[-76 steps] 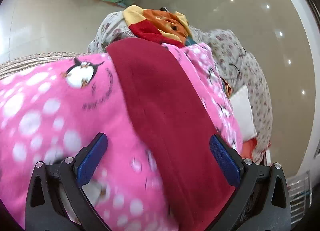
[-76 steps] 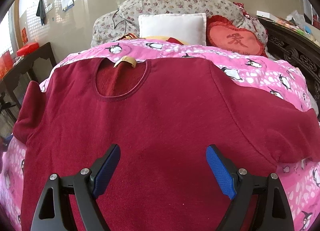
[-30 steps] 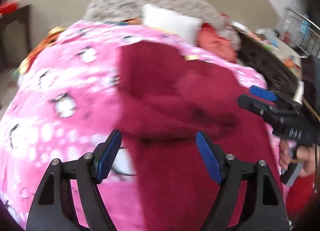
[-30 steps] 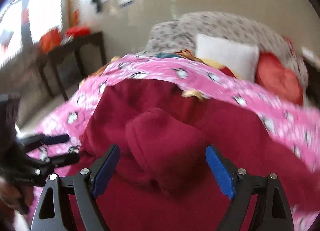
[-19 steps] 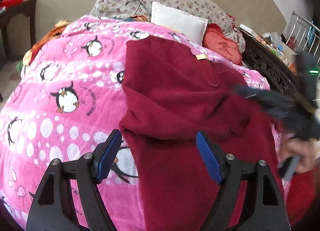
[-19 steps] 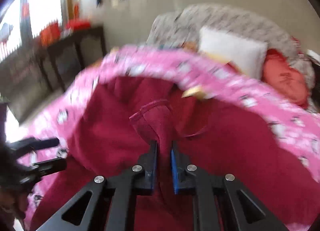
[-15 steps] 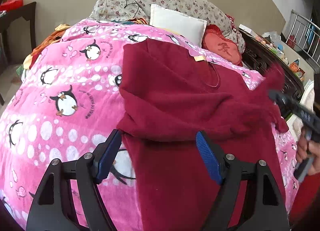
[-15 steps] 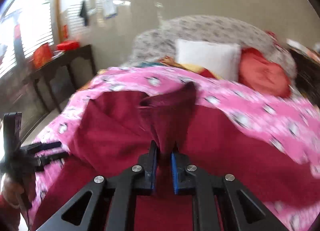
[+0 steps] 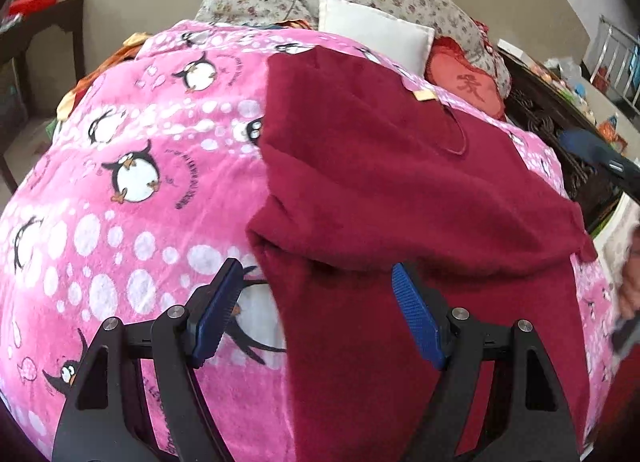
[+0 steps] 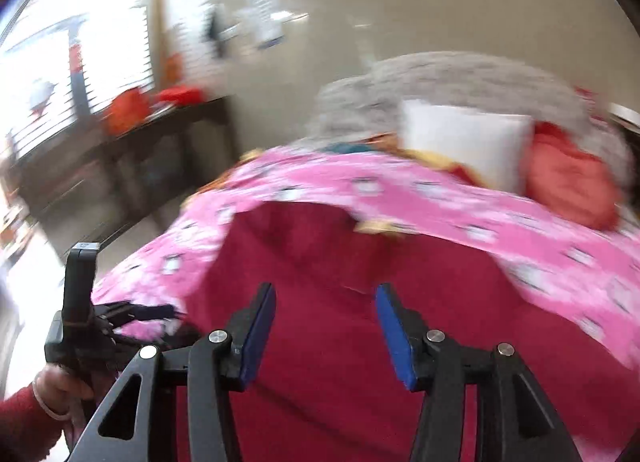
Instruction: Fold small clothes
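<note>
a dark red sweater (image 9: 400,182), one sleeve folded across its chest, lies on the pink penguin blanket (image 9: 120,182), the left gripper (image 9: 316,314) hovering with jaws apart, the right gripper (image 10: 326,326) just reopened, empty.

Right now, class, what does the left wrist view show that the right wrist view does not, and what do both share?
Only the left wrist view: sharp penguin prints and the sleeve folded across the sweater's body.
Only the right wrist view: a bright window, a dark side table and the left gripper in a hand.
Both: the red sweater on the pink blanket, and the white pillow.
</note>
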The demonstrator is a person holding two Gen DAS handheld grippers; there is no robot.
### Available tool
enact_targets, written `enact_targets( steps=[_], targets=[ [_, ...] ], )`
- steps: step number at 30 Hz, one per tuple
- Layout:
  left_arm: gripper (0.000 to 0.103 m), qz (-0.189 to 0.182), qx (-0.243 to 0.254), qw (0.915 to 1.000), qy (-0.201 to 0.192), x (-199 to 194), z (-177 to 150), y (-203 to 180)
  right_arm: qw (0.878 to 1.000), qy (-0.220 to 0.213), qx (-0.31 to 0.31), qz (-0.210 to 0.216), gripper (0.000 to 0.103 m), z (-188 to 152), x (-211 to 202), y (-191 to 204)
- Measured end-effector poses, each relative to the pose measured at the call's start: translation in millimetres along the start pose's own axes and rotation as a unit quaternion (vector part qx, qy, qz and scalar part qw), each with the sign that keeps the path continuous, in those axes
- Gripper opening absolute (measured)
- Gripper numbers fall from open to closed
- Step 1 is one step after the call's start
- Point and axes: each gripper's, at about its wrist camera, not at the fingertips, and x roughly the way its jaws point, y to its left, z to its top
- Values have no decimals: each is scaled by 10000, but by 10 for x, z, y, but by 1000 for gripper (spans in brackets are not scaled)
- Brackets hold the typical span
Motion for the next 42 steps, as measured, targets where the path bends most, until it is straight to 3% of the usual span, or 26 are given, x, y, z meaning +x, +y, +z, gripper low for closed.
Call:
enact_targets(
  steps=[5,8,9,10,13,15,18,23,26,27,28,30,33,36,41,42],
  targets=[
    [78,-250,-225,9994,-24,39,-8,151,9947,695,-562,518,50,228,1114,330],
    [78,-329,-196,9992,-90,50,-36,169,9878,993,-1169,263,46,207,1533,428],
    [78,-341,-158,9992,-113,53,-47,165,9852,1057,-1339,156,28,181,1626,428],
    [78,-352,-138,9992,-125,55,-52,166,9841,1089,-1387,233,3,185,1660,443],
    [79,-468,-174,9986,-157,58,-60,190,9821,964,-1602,211,3,235,1553,517],
    [80,-583,-246,9978,-178,63,-58,219,9851,615,-1598,132,3,379,1408,562],
    [80,-640,-283,9973,-202,52,-67,229,9853,185,-1669,-305,3,607,1444,652],
    [80,-673,-292,9971,-211,43,-83,233,9863,577,-1488,-413,3,529,1931,670],
    [80,-801,-369,9958,-260,3,-87,268,9904,453,-1292,-213,17,495,1657,610],
    [80,-821,-393,9955,-268,-9,-79,273,9915,483,-1202,-134,31,487,1507,572],
    [80,-802,-421,9955,-283,-36,-71,270,9926,472,-1117,-108,39,467,1331,522],
    [80,-601,-378,9966,-414,-127,-46,236,9938,374,-1015,-251,44,381,834,325],
    [80,-394,-206,9969,-656,-253,3,165,9884,296,-1048,-1056,52,192,164,-104],
    [80,-322,-153,9977,-583,-233,52,97,9815,382,-538,-1798,65,-28,-260,-623],
    [80,-155,-140,9990,-395,-74,95,9,9829,870,443,-1565,66,-458,-201,-1163],
    [80,-77,-111,9992,-373,-40,102,-16,9837,931,504,-1451,57,-512,-153,-1189]
  ],
)
